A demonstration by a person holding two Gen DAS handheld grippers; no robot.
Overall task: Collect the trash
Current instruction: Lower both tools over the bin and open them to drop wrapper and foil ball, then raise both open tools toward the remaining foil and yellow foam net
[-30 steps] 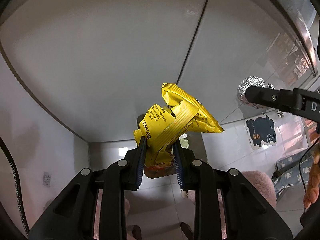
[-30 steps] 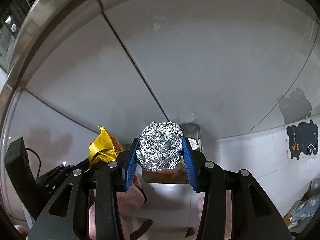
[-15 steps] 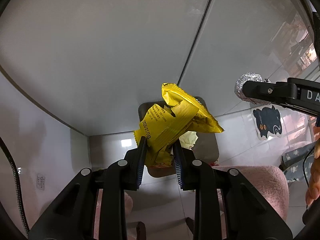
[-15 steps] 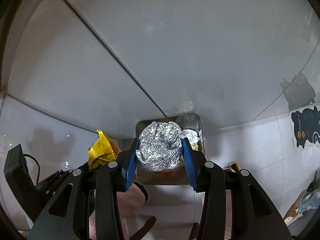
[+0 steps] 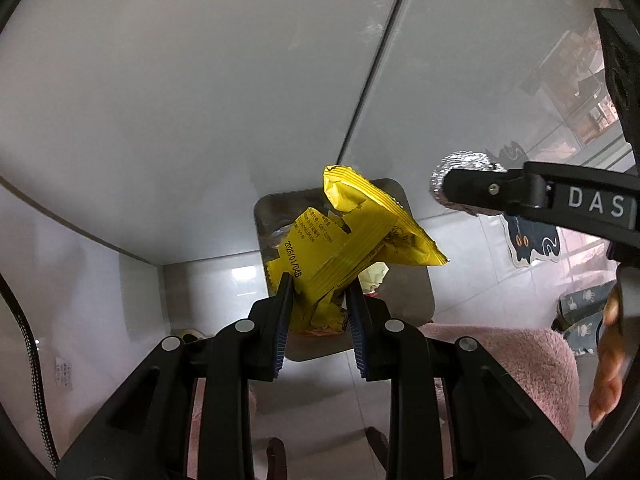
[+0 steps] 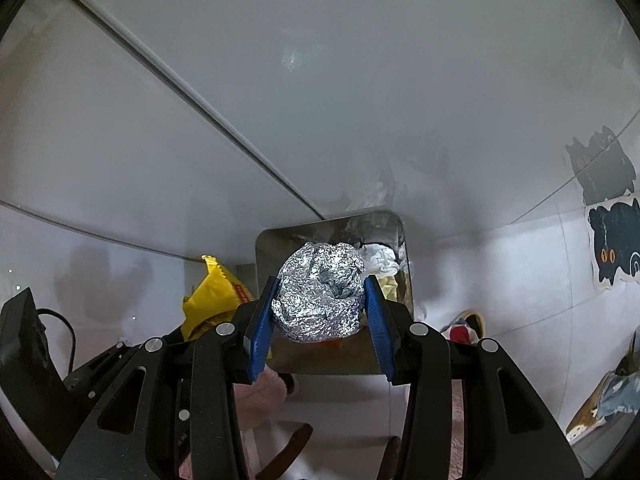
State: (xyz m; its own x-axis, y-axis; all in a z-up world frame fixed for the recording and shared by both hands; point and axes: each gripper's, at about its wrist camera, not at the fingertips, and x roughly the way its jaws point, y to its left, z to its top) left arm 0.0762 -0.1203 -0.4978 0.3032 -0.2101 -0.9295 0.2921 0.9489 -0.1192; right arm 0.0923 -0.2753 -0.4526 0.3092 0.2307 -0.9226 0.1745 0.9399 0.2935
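My left gripper [image 5: 318,292] is shut on a crumpled yellow snack wrapper [image 5: 352,232], which juts up and to the right of the fingers. Below it stands a square metal bin [image 5: 416,292] holding crumpled paper and other trash. My right gripper [image 6: 320,284] is shut on a ball of crumpled aluminium foil [image 6: 318,296], hanging over the same metal bin [image 6: 268,248]. In the left wrist view the foil ball [image 5: 460,164] shows at the right, behind the right gripper's finger. The yellow wrapper [image 6: 212,300] shows at the left in the right wrist view.
White cabinet fronts [image 5: 200,100] with a vertical seam rise behind the bin. The floor is white tile [image 6: 500,280]. A black cat-shaped mat [image 6: 612,248] lies at the right. Pink fluffy slippers [image 5: 520,360] are under the grippers. A hand [image 5: 608,352] shows at the right edge.
Both grippers have sunk toward the bin, still holding the wrapper and the foil ball. The bin has come out from behind them and looks larger in both views.
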